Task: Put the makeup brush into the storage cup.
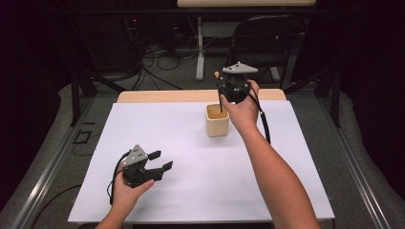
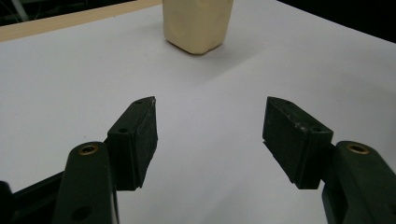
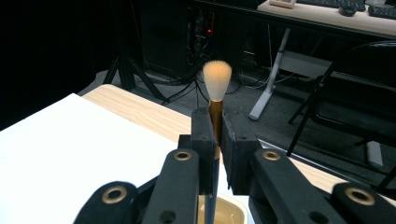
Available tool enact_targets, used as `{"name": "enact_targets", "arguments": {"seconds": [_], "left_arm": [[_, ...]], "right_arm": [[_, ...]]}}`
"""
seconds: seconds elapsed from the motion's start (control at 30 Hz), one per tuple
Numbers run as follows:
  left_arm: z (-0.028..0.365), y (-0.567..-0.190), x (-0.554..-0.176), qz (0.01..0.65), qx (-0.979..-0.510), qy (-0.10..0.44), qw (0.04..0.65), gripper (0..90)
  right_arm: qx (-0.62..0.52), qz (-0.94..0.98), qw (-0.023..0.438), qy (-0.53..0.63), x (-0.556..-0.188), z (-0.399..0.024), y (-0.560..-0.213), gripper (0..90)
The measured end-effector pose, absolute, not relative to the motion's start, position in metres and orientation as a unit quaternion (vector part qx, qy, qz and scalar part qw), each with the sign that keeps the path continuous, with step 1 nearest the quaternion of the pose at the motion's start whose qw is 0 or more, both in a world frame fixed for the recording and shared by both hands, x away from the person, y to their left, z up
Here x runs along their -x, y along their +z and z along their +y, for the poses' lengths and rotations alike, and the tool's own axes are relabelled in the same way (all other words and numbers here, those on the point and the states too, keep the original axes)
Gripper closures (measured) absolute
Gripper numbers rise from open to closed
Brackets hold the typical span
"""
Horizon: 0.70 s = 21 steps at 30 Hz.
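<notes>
My right gripper (image 3: 218, 123) is shut on a brush (image 3: 217, 81) with a gold ferrule and pale bristles pointing up. The brush's dark handle reaches down into a cream cup (image 3: 226, 212) right below the jaws. In the high view the right gripper (image 1: 228, 90) hovers over the cup (image 1: 217, 120) at the far middle of the white mat (image 1: 200, 171), and the handle (image 1: 221, 102) dips past the cup's rim. My left gripper (image 1: 160, 161) rests low over the mat's near left, open with nothing between its fingers. In the left gripper view the left gripper (image 2: 210, 121) faces the cup (image 2: 197, 23) from a distance.
The wooden table edge (image 1: 162, 96) shows beyond the mat. Behind it are a folding chair (image 1: 267, 43), a desk leg (image 1: 199, 47) and floor cables. Metal rails (image 1: 47, 171) run along both sides of the table.
</notes>
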<state>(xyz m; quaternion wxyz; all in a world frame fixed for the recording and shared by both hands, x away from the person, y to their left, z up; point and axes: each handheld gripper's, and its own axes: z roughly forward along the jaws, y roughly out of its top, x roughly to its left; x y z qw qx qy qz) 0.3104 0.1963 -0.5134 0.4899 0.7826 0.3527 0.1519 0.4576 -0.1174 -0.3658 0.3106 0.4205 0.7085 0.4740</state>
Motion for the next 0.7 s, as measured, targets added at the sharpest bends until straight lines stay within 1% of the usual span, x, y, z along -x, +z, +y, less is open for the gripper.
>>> {"name": "enact_targets", "arguments": {"seconds": [0.7], "left_arm": [[0.1972,-0.5138,-0.3108,0.353,-0.783,0.153,0.489,35.5]], "right_arm": [[-0.419,0.710,0.311,0.473,-0.4606,-0.1158,-0.3715,84.0]]}}
